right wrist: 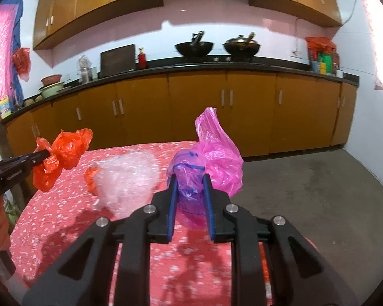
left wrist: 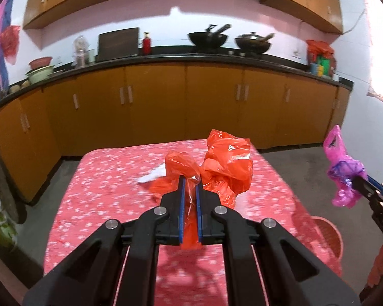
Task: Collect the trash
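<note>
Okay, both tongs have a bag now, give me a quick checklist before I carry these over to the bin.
1. Left tongs shut on the orange bag: ok.
2. Right tongs shut on the pink bag: ok.
3. Both bags lifted off the table: ok.
4. Table cleared of trash: not ok, a clear plastic wad with an orange scrap remains.
5. Bin located: cannot tell; a red basket shows beside the table, its use unclear.

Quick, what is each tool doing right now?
Left tool: closed on the orange plastic bag.
Right tool: closed on the pink plastic bag.
</note>
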Available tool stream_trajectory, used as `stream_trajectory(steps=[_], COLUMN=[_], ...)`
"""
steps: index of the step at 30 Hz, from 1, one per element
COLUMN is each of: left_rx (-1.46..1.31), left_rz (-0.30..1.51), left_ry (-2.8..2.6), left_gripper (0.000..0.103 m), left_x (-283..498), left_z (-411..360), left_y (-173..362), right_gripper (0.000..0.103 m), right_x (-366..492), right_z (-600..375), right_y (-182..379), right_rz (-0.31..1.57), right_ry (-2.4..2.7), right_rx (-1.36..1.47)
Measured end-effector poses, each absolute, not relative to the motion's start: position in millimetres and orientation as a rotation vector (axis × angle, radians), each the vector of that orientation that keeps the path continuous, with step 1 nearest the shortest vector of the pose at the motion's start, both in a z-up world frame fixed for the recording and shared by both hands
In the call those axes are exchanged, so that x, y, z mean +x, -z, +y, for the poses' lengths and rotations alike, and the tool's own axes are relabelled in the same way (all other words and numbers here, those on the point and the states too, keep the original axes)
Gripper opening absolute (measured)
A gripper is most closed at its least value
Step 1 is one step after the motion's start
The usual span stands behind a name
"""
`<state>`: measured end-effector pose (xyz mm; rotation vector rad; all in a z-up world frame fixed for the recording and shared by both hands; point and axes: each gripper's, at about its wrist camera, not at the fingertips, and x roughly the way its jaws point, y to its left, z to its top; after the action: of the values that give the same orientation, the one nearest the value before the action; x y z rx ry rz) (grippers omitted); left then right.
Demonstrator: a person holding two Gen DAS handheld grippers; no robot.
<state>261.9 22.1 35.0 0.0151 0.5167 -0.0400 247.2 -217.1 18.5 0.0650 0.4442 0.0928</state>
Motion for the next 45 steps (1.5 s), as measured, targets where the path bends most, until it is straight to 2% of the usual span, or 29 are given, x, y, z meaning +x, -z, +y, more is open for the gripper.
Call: stream_trajectory(steps=[12,24,45], left_rx=[0.085,0.129,0.218], left_rz=[0.517,0.598,0.799], left_ry=[0.22,0.372,0.446], left_gripper=[0.007,0.007,0.007], left_x=[251,251,272], left_z=[-95,-200,-298], left_y=[-28,12,100], right_gripper=[0.02,0.02,0.02], right_x=[224,210,232], right_z=[-306,-395,-468], right_y=[-13,31,134], right_rz=[0.429,0.494,0.712], right_ry=[0.051,0.175,0.178], right_rx=[0.104,0.142,0.222])
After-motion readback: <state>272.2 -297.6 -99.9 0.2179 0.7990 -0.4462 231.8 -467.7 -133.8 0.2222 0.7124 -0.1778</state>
